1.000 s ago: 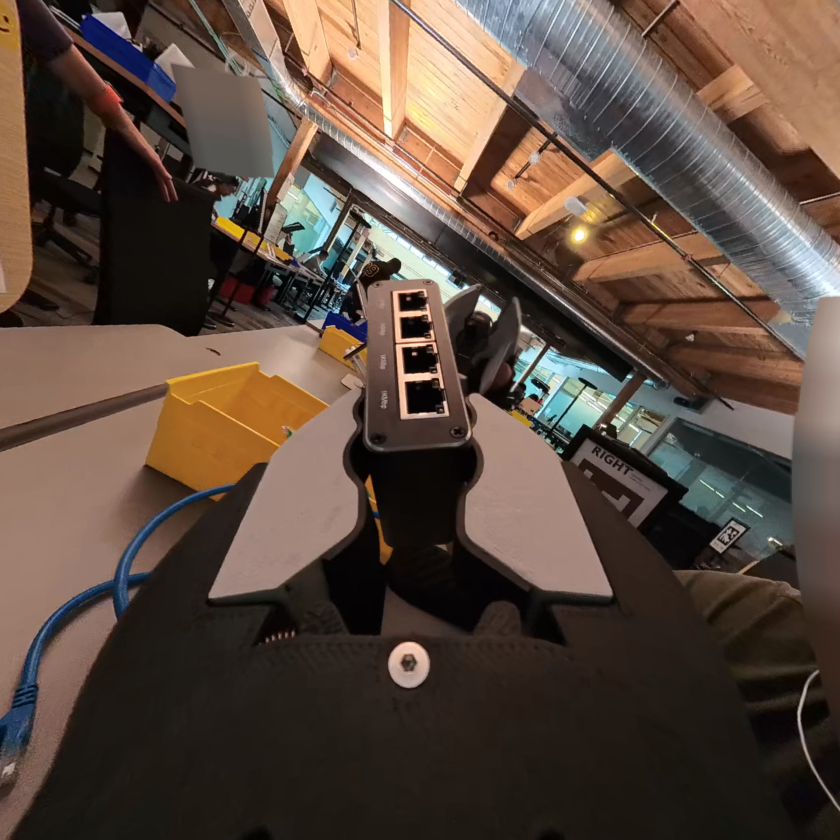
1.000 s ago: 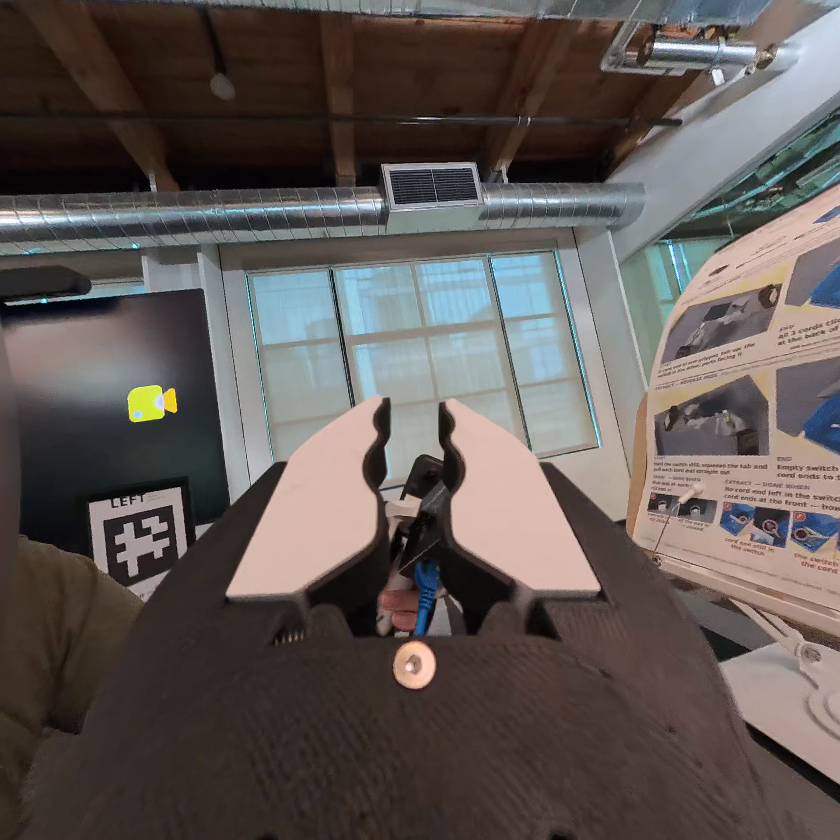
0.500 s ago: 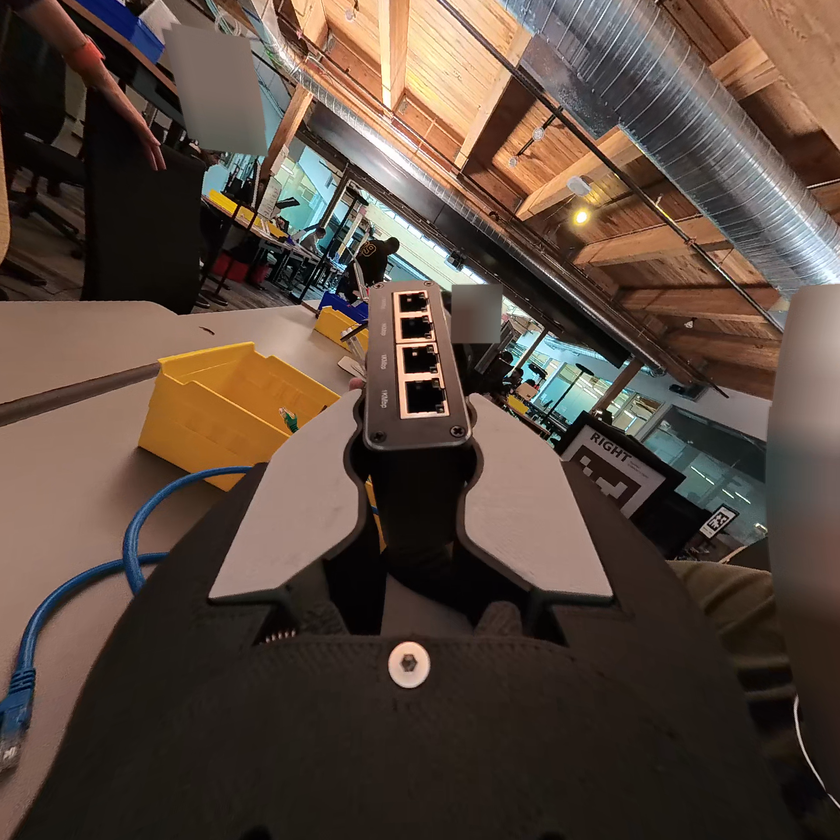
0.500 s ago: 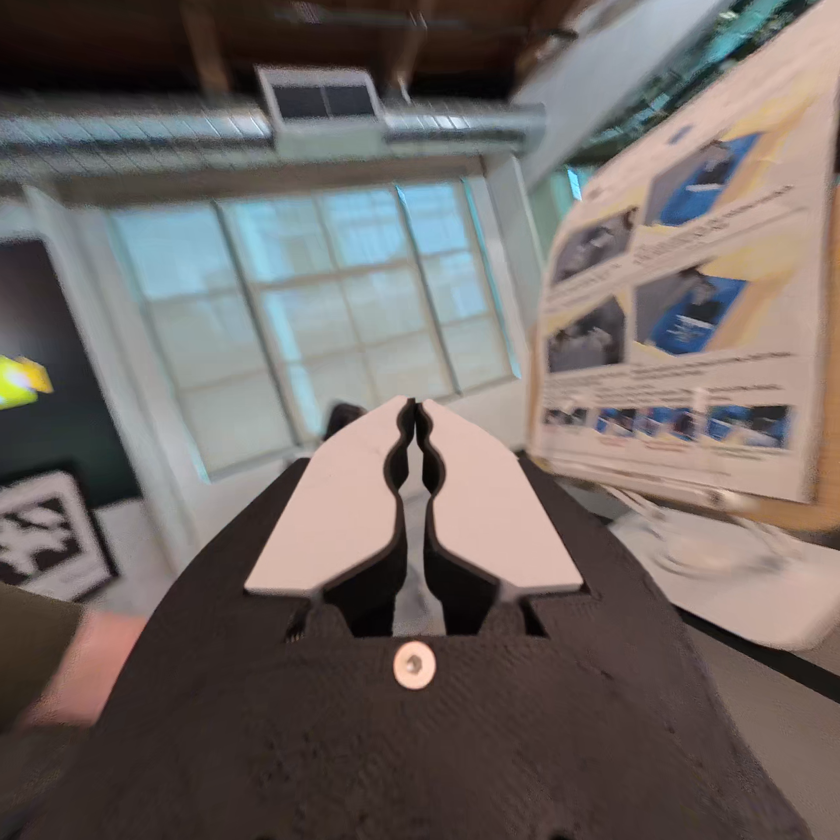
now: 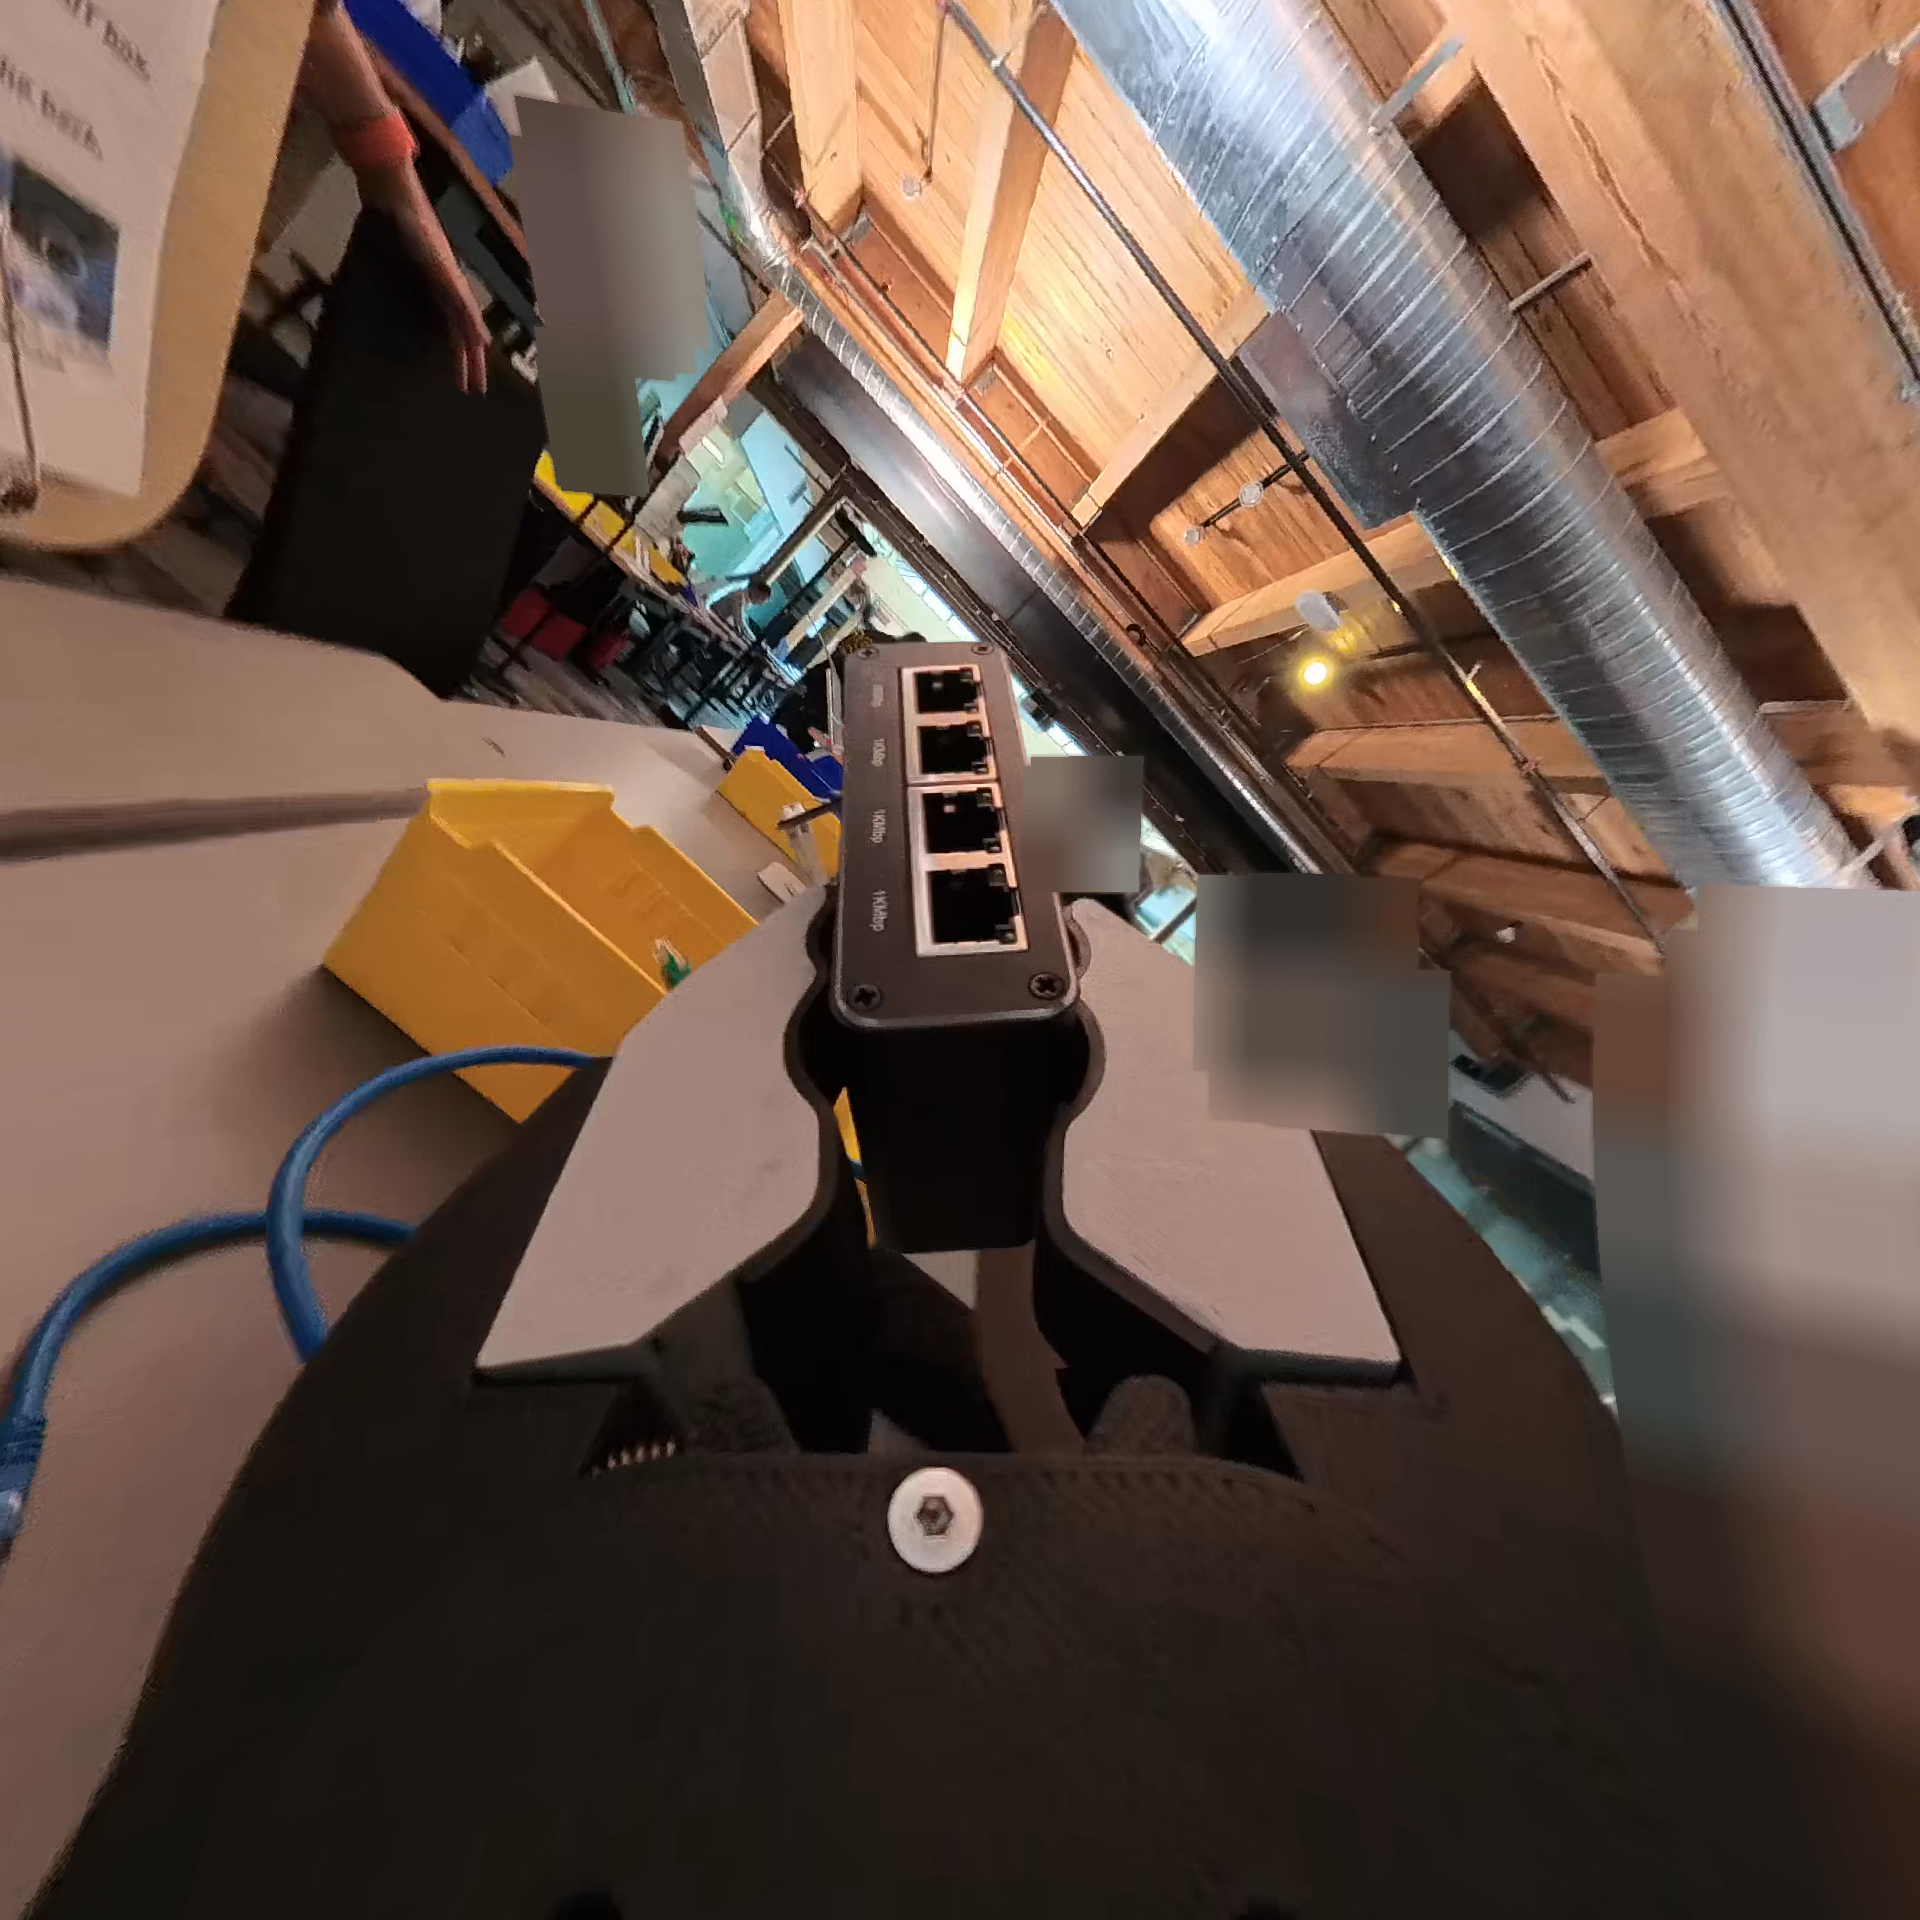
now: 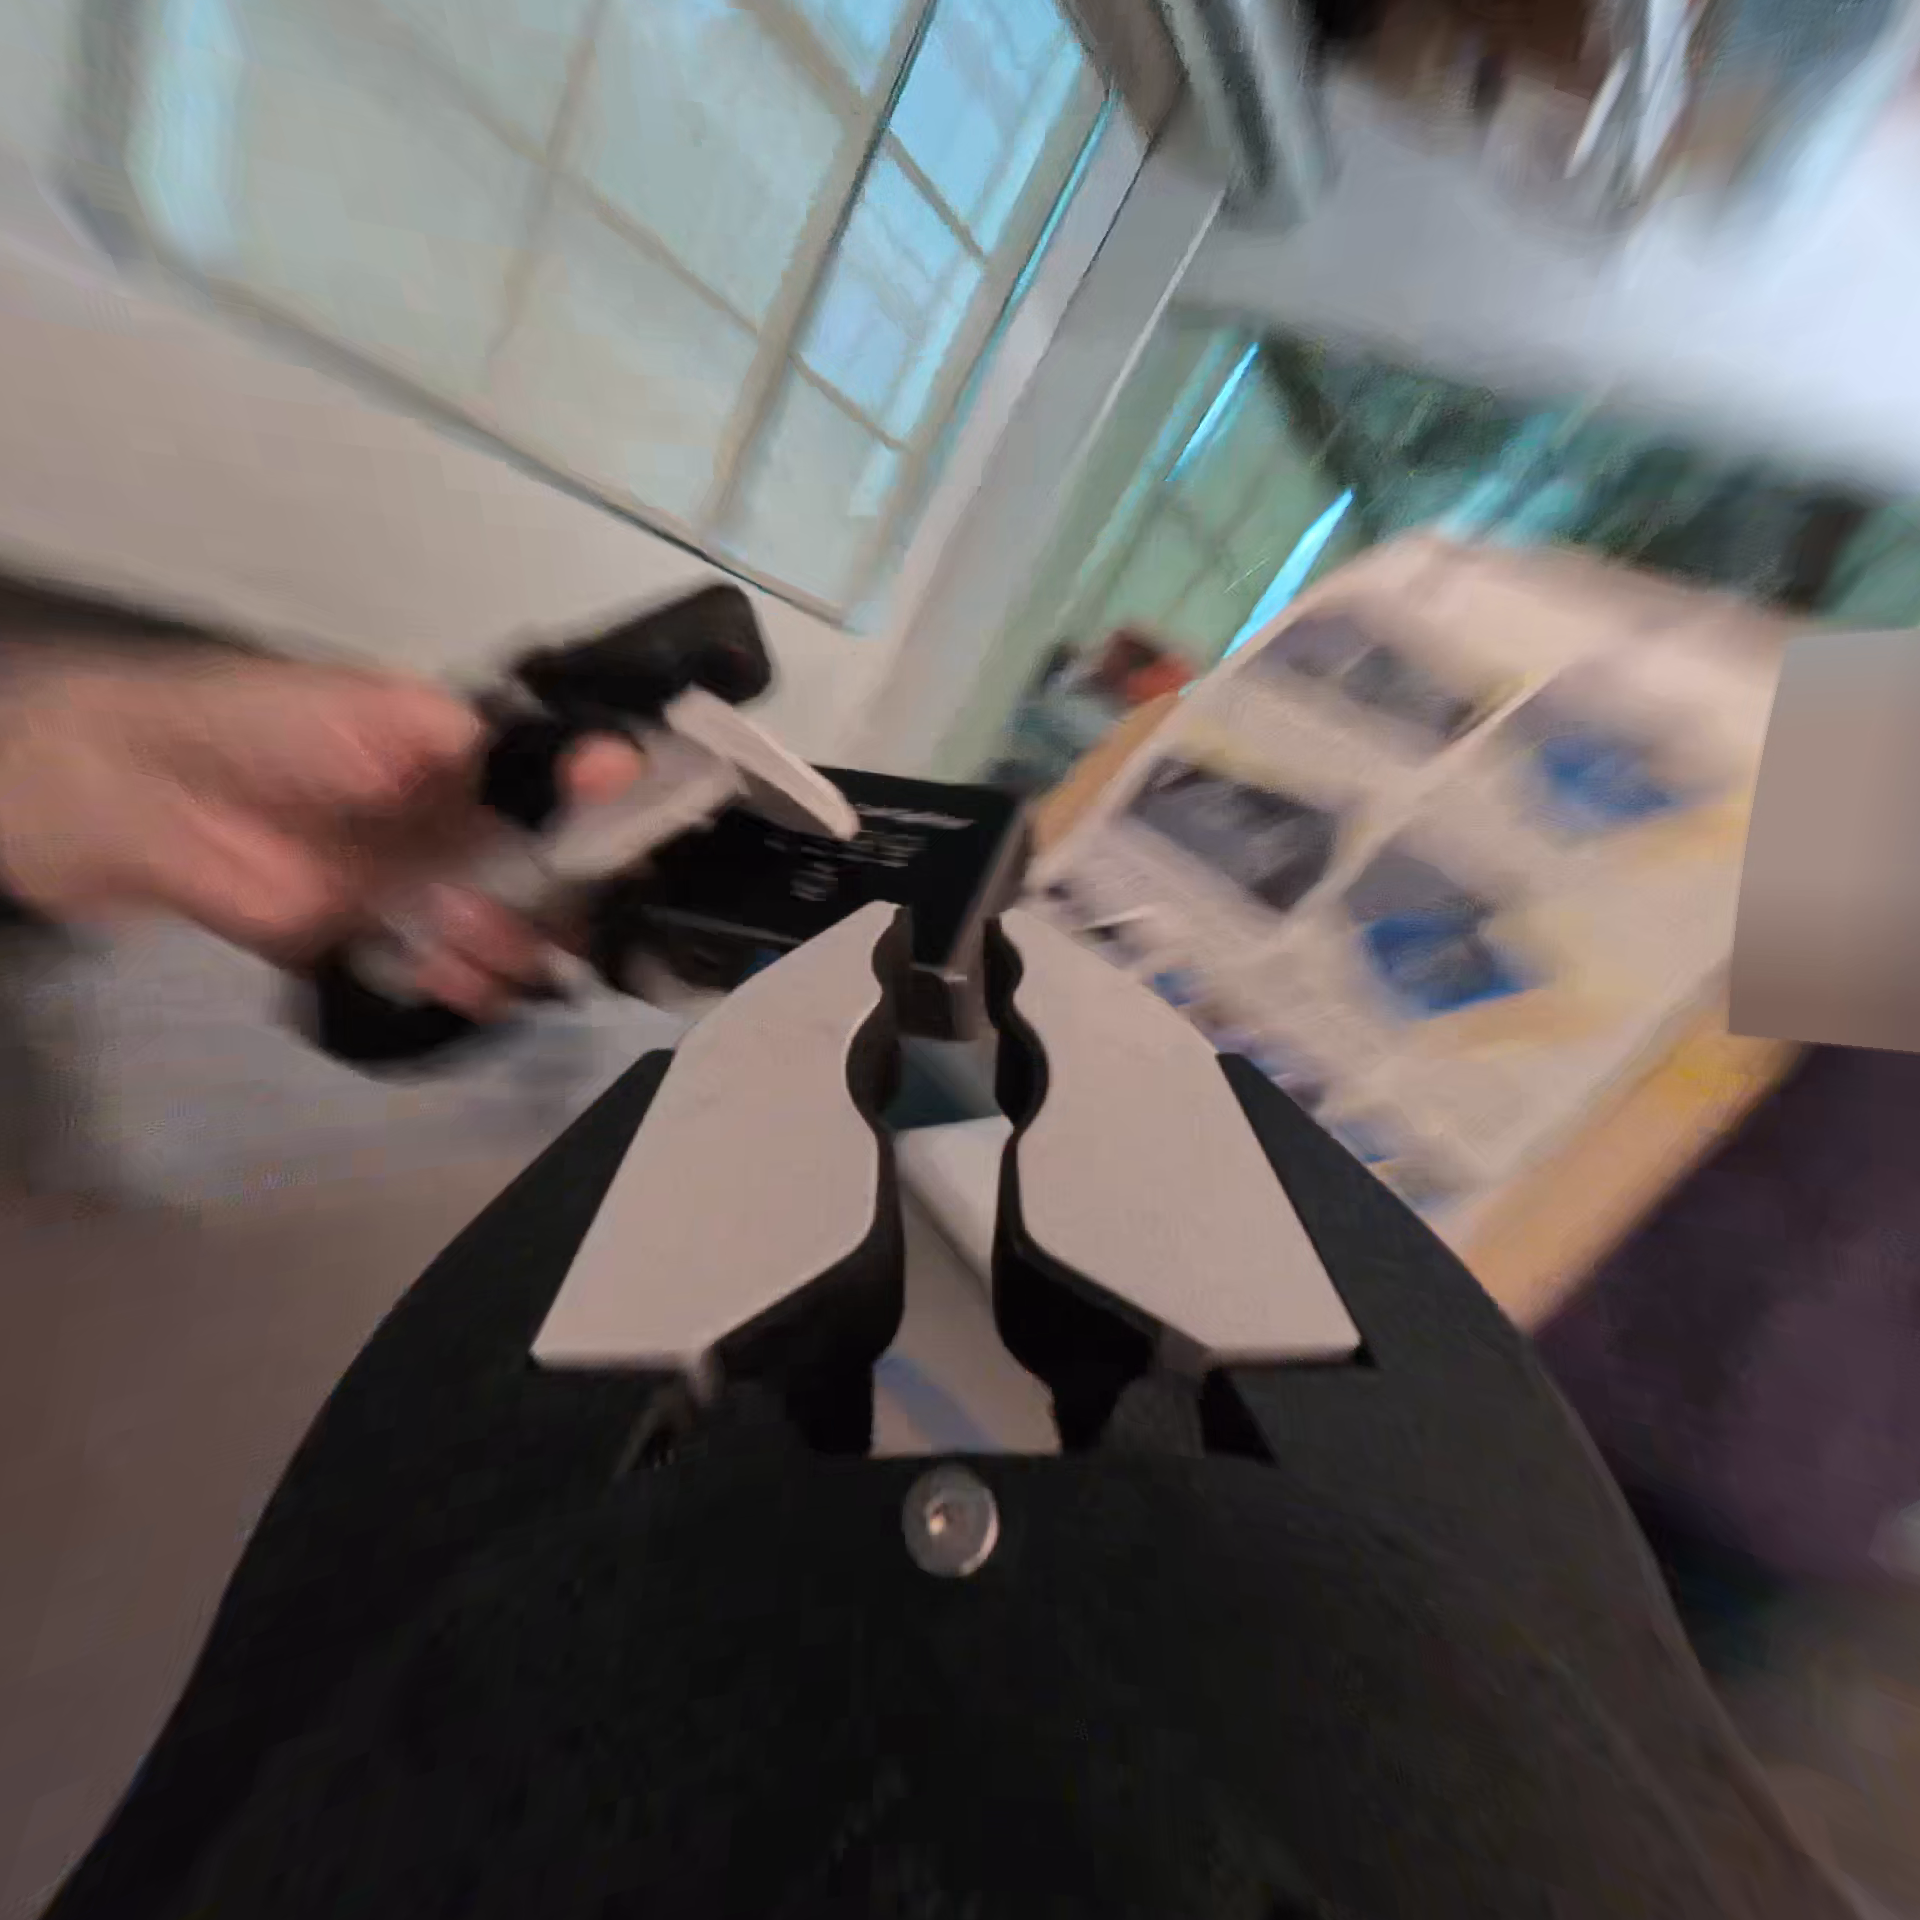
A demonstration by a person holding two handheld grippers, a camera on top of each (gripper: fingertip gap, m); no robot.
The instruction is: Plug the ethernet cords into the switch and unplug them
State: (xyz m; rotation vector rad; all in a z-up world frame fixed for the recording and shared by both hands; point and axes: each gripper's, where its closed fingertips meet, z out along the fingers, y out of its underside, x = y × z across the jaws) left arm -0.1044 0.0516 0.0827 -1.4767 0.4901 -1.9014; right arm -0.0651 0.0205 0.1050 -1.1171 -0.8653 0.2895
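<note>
Wooden beams and a silver duct (image 5: 1455, 416) run overhead above a grey table (image 5: 156, 987). On it sits a yellow bin (image 5: 499, 935), with a blue ethernet cord (image 5: 301, 1236) looped just beside it. The left gripper (image 5: 951, 997) clamps the black switch (image 5: 951, 862) upright, its four ports empty. The right gripper (image 6: 948, 935), in a blurred view, has its jaws narrowly parted and empty, close to the switch (image 6: 894, 862) and the person's hand (image 6: 270, 810).

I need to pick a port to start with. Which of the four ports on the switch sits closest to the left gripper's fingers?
The bottom port of the switch, just above the two screws, lies nearest the left gripper. The other three stack farther away; all four look empty.
</note>
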